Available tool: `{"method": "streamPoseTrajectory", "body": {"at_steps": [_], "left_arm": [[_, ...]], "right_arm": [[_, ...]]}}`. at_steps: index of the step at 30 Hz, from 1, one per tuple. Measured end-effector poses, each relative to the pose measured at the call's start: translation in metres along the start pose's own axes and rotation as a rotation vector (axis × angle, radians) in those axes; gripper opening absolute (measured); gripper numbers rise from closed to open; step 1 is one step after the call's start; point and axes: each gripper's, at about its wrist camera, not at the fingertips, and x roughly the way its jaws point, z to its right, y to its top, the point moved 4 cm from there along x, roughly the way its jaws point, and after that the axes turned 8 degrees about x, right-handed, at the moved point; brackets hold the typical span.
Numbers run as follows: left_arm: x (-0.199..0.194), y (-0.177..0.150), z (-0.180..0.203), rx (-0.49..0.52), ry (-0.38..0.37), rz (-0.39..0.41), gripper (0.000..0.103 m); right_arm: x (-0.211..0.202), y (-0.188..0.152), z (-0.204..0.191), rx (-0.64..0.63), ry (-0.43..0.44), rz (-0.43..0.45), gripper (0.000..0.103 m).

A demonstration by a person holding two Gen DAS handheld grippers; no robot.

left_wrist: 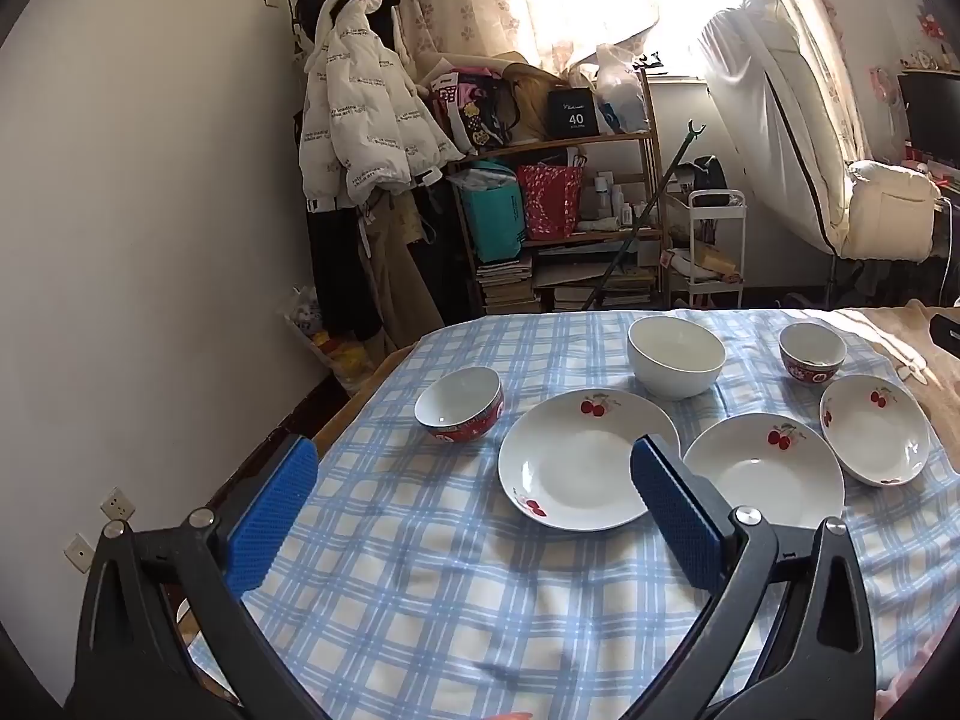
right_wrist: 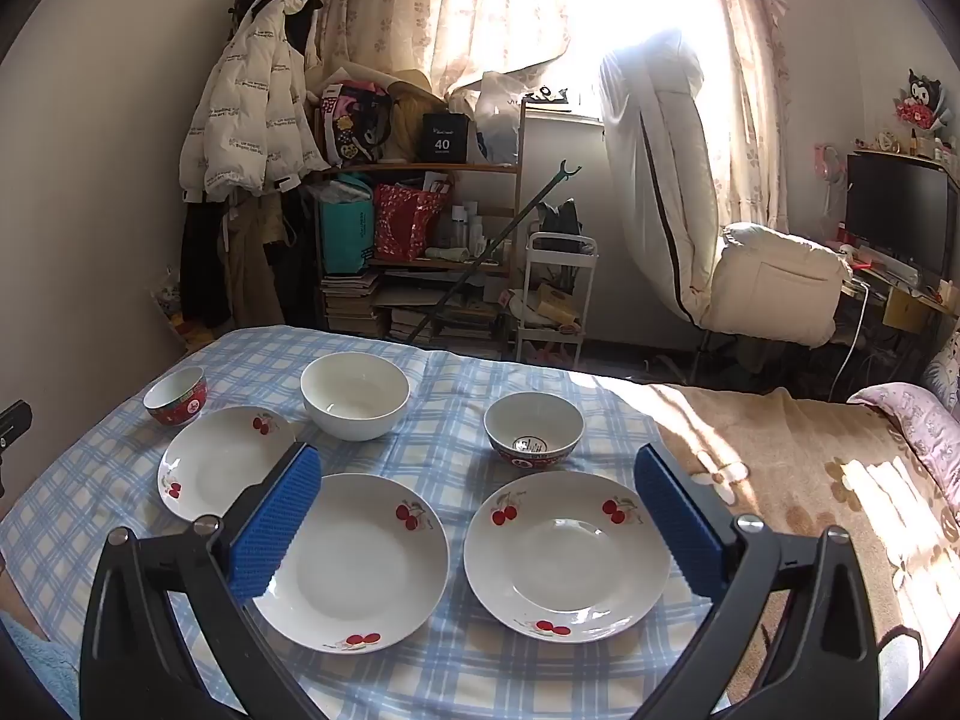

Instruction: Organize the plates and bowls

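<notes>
Three white plates with cherry prints lie on a blue checked cloth: left plate [right_wrist: 222, 459] [left_wrist: 585, 459], middle plate [right_wrist: 360, 558] [left_wrist: 765, 468], right plate [right_wrist: 567, 552] [left_wrist: 873, 429]. A plain white bowl [right_wrist: 354, 393] [left_wrist: 675, 357] stands behind them. Two red-rimmed bowls stand apart: one at far left [right_wrist: 176, 395] [left_wrist: 461, 403], one at right [right_wrist: 533, 429] [left_wrist: 813, 353]. My left gripper [left_wrist: 474, 465] is open and empty above the cloth, near the left plate. My right gripper [right_wrist: 477, 474] is open and empty above the middle and right plates.
The checked cloth [right_wrist: 456, 384] covers a table whose left edge [left_wrist: 354, 402] is near a wall. A beige blanket [right_wrist: 810, 480] lies to the right. A cluttered shelf [right_wrist: 420, 228], a hanging coat [left_wrist: 360, 126] and a white cart [right_wrist: 555, 294] stand behind.
</notes>
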Motion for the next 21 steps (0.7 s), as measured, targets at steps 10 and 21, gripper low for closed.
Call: {"method": "streamPoseTrajectory", "body": {"at_steps": [10, 21], "left_arm": [[0.0004, 0.0, -0.0006, 0.003, 0.002, -0.001, 0.102], [0.0016, -0.0016, 0.002, 0.007, 0.005, -0.003, 0.102]], "right_arm": [[0.0, -0.0001, 0.0001, -0.002, -0.001, -0.002, 0.103], [0.0004, -0.0003, -0.0001, -0.002, 0.0, -0.001, 0.103]]}}
